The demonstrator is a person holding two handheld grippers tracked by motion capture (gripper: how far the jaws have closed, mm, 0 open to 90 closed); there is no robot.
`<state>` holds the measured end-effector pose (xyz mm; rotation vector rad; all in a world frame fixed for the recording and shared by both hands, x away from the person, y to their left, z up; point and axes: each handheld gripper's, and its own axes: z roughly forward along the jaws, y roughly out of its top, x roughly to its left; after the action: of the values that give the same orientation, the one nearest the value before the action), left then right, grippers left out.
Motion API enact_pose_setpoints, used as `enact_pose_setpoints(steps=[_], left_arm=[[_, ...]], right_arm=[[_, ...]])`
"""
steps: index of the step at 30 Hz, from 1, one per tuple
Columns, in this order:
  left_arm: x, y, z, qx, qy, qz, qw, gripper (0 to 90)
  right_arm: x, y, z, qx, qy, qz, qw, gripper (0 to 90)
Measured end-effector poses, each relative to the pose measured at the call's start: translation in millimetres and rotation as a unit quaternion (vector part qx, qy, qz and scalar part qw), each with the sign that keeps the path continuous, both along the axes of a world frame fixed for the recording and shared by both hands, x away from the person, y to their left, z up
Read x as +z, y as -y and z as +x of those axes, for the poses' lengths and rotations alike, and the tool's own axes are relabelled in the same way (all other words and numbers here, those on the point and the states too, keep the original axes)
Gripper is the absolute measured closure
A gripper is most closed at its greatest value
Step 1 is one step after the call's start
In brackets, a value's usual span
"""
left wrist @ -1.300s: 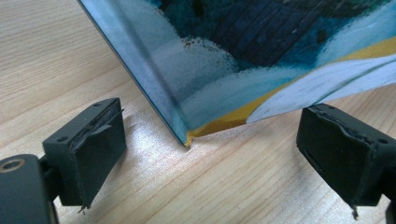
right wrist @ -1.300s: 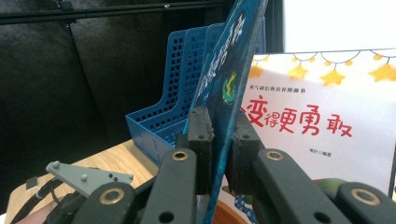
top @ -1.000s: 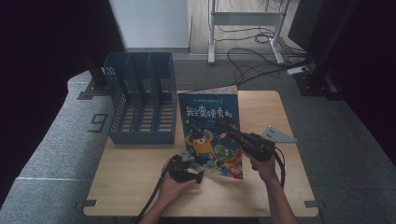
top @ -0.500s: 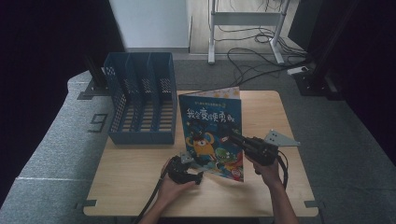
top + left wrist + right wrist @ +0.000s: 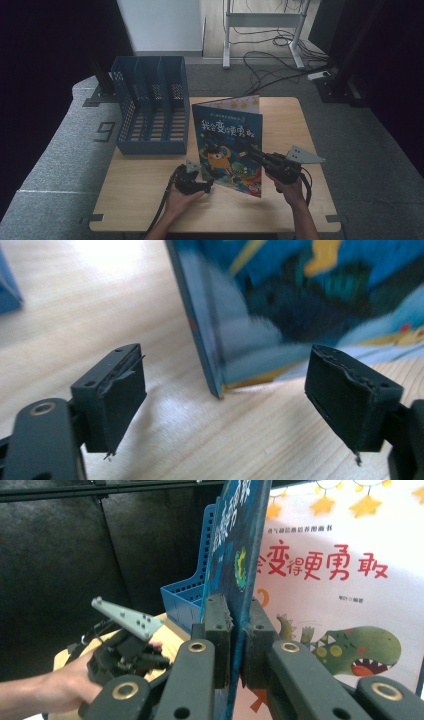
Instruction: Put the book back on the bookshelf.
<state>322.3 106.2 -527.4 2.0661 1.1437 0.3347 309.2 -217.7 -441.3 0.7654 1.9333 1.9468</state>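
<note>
- Jaws of the right gripper (image 5: 235, 630) are pressed together on the blue picture book (image 5: 240, 555), one pad on each cover face, gripping it near its edge.
- In the high view, the right gripper (image 5: 252, 152) meets the same book (image 5: 227, 142) at its right edge, low down, and the book stands up off the table (image 5: 295, 125), tilted, with its cover toward the camera.
- Jaws of the left gripper (image 5: 225, 405) stand wide apart with nothing between the pads; the book's lower corner (image 5: 217, 390) rests on the wood just ahead of the gap, touching neither pad.
- In the high view the left gripper (image 5: 205, 186) lies low on the table at the book's lower left corner, held in the person's left hand (image 5: 182, 200).
- Behind the upright book a second book (image 5: 340, 580), white-covered with a green dinosaur, shows in the right gripper view.
- A blue file rack (image 5: 150, 110) stands on the table's left part, just beside the book's left edge.
</note>
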Motion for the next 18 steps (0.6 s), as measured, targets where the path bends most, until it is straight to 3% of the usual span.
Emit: enact_pose_setpoints(steps=[1,4,7,18], left_arm=[[5.5,-3.2,1.1,0.002,0.005,-0.014,0.9999,18.0],[9.9,-5.9,1.8,0.003,0.013,-0.022,0.9997,18.7],[16.0,-9.5,3.6,0.002,0.013,-0.045,0.9989,20.3],[34.6,-9.7,3.8,-0.002,0.062,-0.06,0.9962,22.5]], right_arm=[[-0.3,1.2,-1.0,0.002,-0.002,-0.002,1.0,83.9],[-0.6,2.5,-2.6,0.003,-0.005,-0.006,1.0,83.9],[-2.1,4.8,-5.8,0.005,-0.007,-0.009,0.9999,83.9],[-5.0,9.6,-12.4,0.009,-0.008,-0.02,0.9997,83.6]])
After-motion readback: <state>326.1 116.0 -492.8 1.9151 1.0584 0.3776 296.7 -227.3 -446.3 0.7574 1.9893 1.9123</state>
